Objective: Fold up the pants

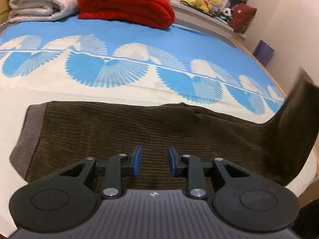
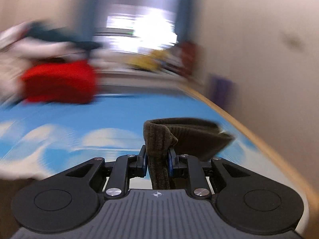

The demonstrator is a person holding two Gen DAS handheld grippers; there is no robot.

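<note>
My right claw (image 2: 157, 163) grips the brown pants (image 1: 123, 131) hem, lifted above the bed (image 1: 99, 93); my left claw (image 1: 154, 160) hovers released over the pants.

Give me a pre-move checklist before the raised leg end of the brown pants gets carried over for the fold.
1. Right hand-held gripper clamped on pants: ok.
2. Left hand-held gripper empty, above the fabric: ok.
3. Waistband lying flat on the bedspread: ok.
4. Leg end lifted off the bed: ok.
5. Red blanket apart from the pants: ok.
6. Both leg layers caught in the grip: cannot tell.
</note>
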